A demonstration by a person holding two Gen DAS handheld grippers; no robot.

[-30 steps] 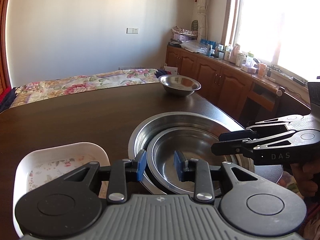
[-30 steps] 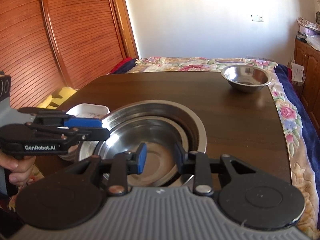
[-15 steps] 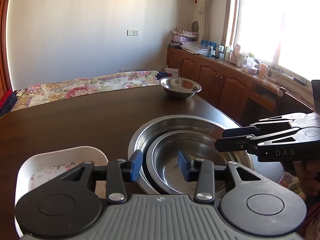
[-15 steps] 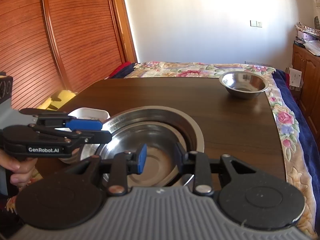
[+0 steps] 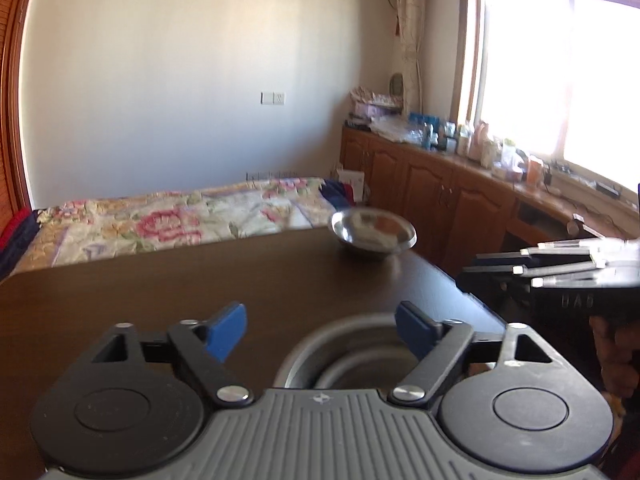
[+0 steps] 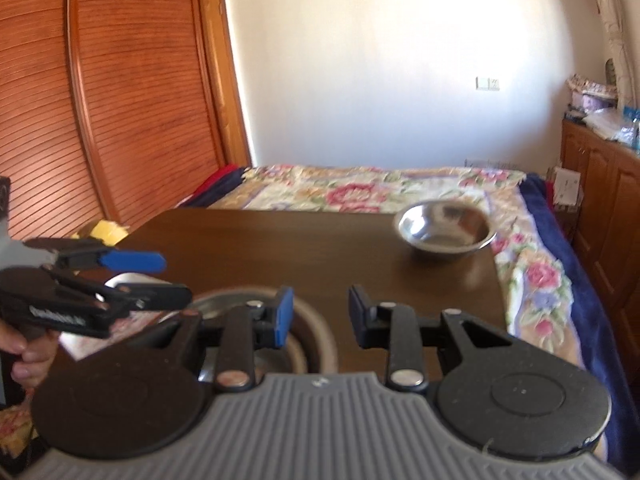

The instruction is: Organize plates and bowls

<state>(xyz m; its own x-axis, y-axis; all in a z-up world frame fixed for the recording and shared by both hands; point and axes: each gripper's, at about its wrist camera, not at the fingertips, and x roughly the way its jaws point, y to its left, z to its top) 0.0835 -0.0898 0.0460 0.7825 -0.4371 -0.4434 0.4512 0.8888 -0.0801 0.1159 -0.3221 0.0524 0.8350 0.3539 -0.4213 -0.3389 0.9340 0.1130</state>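
A stack of nested steel bowls [image 5: 352, 352] sits on the dark wooden table [image 5: 200, 292] just below both grippers; it also shows in the right wrist view [image 6: 312, 332], mostly hidden by the fingers. A single steel bowl [image 5: 372, 234] stands at the table's far right corner, also in the right wrist view [image 6: 444, 234]. My left gripper [image 5: 320, 330] is wide open and empty, raised above the stack. My right gripper [image 6: 320, 316] is open and empty. A white floral dish [image 6: 128, 312] lies left of the stack, partly hidden by the left gripper.
A bed with a floral cover [image 5: 172, 220] lies beyond the table's far edge. Wooden cabinets [image 5: 440, 196] with clutter run along the right under the window. A slatted wooden wardrobe [image 6: 100, 100] stands on the left.
Both grippers have lifted and tilted up from the stacked bowls. The left gripper's jaws have opened much wider, and the white dish has dropped out of the left wrist view.
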